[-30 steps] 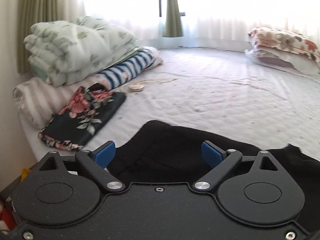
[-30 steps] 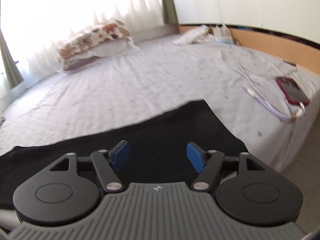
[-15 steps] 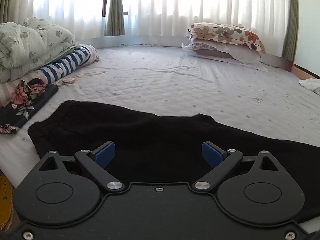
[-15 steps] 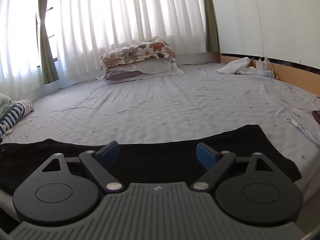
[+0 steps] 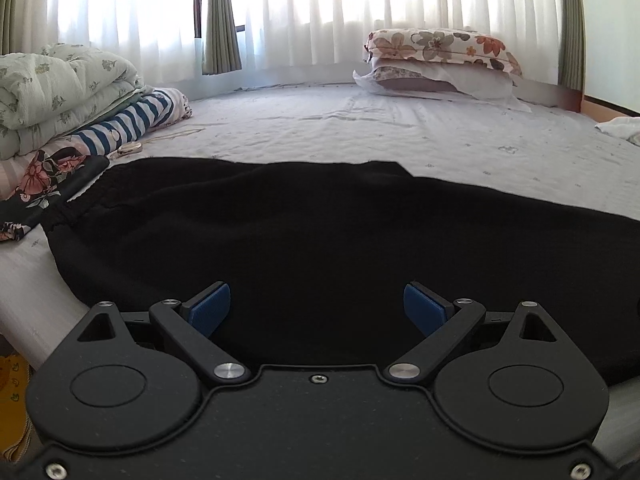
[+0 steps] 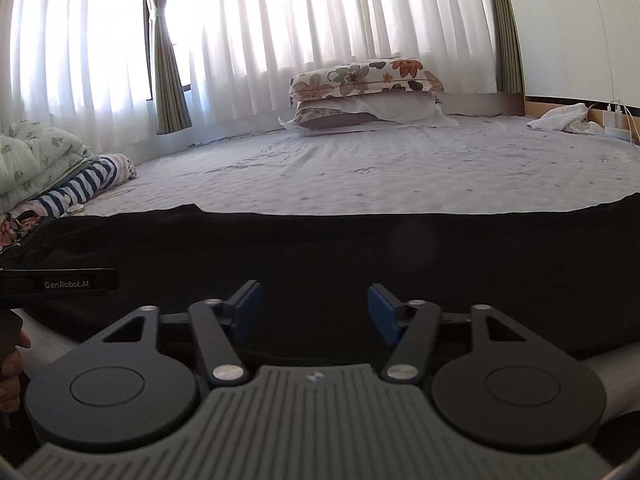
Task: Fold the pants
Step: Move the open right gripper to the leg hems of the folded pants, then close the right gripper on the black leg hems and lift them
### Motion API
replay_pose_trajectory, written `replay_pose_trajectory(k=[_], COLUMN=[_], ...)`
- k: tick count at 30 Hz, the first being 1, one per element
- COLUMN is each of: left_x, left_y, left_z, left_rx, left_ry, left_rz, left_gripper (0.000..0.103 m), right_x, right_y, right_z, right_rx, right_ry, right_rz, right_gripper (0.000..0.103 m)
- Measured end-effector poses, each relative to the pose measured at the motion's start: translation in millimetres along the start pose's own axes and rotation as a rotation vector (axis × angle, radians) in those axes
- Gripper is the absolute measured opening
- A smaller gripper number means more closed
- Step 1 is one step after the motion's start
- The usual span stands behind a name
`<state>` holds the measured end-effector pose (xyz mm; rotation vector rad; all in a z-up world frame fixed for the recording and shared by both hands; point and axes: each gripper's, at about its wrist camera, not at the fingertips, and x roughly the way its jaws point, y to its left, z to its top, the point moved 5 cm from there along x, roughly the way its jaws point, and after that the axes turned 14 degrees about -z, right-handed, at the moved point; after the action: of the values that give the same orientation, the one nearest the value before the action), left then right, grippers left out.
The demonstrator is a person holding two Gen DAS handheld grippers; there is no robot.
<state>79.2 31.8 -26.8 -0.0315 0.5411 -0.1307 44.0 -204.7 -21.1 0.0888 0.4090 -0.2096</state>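
Pale quilted bedding covers a wide bed (image 5: 400,128) in a sunlit bedroom, and both cameras look across it from its near edge.

Nearest in the left wrist view, the left gripper (image 5: 317,307) points over the bed with its blue pads set wide apart and nothing between them. Black cloth lies under and ahead of it. In the right wrist view, the right gripper (image 6: 315,312) has its blue pads apart as well, though closer together; its jaws have just been closing, and no cloth is pinched between them. At the left edge of that view a dark bar printed with a maker's name juts in, and part of a hand (image 6: 10,364) shows below it.

Just beyond the grippers, the black pants (image 5: 320,232) lie spread flat along the near edge of the bed, running from left to right across both views. One end, with a gathered band, lies at the left, close to a dark floral cloth (image 5: 44,184).

Farther back on the left sits a heap of folded bedding: a blue and white striped cloth (image 5: 128,124) under a pale green flowered quilt (image 5: 56,88).

At the far side of the bed, stacked pillows (image 5: 436,64) with a flower print rest below the window. A white crumpled cloth (image 6: 564,118) lies at the far right, beside chargers plugged in by a wooden ledge.

White sheer curtains (image 6: 320,20) glow with daylight behind everything, with olive drapes between them.
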Motion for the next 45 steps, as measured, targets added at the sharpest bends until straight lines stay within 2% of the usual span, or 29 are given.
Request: replay_pose_trajectory(k=[1, 3, 5, 8, 12, 15, 16, 17, 20, 22, 26, 27, 28, 29, 31, 34, 36, 38, 41, 45], left_x=[4, 7, 6, 7, 8, 9, 9, 9, 10, 9, 10, 11, 12, 12, 13, 14, 15, 15, 16, 17], left_y=[4, 9, 12, 11, 10, 10, 10, 9, 9, 9, 10, 10, 10, 9, 8, 8, 8, 9, 8, 8], left_z=[-4, -13, -17, -21, -22, -20, -20, -20, -21, -20, -20, -21, -20, -19, -17, -15, -14, -13, -11, -10], left_rx=[-0.005, -0.011, -0.005, 0.009, 0.011, 0.017, 0.019, 0.021, 0.02, 0.022, 0.022, 0.021, 0.02, 0.017, 0.008, -0.001, -0.003, -0.005, -0.01, -0.014], left_ry=[0.017, -0.003, -0.029, -0.044, -0.051, -0.057, -0.059, -0.059, -0.058, -0.059, -0.056, -0.056, -0.054, -0.051, -0.044, -0.034, -0.029, -0.025, -0.018, -0.014], left_rz=[0.011, 0.017, 0.017, 0.026, 0.032, 0.032, 0.032, 0.032, 0.033, 0.034, 0.04, 0.042, 0.044, 0.047, 0.054, 0.06, 0.066, 0.07, 0.073, 0.081], left_gripper=[0.094, 0.1, 0.1, 0.102, 0.103, 0.103, 0.103, 0.103, 0.103, 0.103, 0.103, 0.103, 0.103, 0.103, 0.103, 0.103, 0.103, 0.103, 0.103, 0.103], right_x=[2, 6, 10, 10, 10, 11, 11, 11, 11, 13, 20, 21, 21, 20, 12, -7, -15, -15, -10, -6], right_y=[3, 2, -5, -24, -60, -99, -112, -127, -166, -185, -219, -226, -234, -240, -252, -269, -278, -288, -298, -298], right_z=[-4, -12, -18, -18, -17, -15, -14, -14, -11, -9, -6, -4, -2, 1, 7, 8, 6, 2, -4, -6], right_rx=[-0.009, -0.028, -0.033, -0.048, -0.034, 0.005, 0.024, 0.056, 0.178, 0.198, 0.242, 0.268, 0.308, 0.355, 0.444, 0.563, 0.603, 0.624, 0.629, 0.591], right_ry=[-0.001, 0.001, 0.006, -0.017, -0.022, -0.021, -0.02, -0.011, -0.003, -0.005, -0.016, -0.019, -0.022, -0.034, -0.093, -0.185, -0.207, -0.187, -0.122, -0.089], right_rz=[-0.007, -0.031, -0.061, -0.101, -0.201, -0.288, -0.315, -0.353, -0.395, -0.457, -0.522, -0.525, -0.518, -0.518, -0.569, -0.636, -0.693, -0.743, -0.764, -0.735], right_gripper=[0.052, 0.047, 0.05, 0.047, 0.048, 0.049, 0.054, 0.055, 0.055, 0.055, 0.056, 0.058, 0.068, 0.083, 0.096, 0.102, 0.103, 0.103, 0.103, 0.103])
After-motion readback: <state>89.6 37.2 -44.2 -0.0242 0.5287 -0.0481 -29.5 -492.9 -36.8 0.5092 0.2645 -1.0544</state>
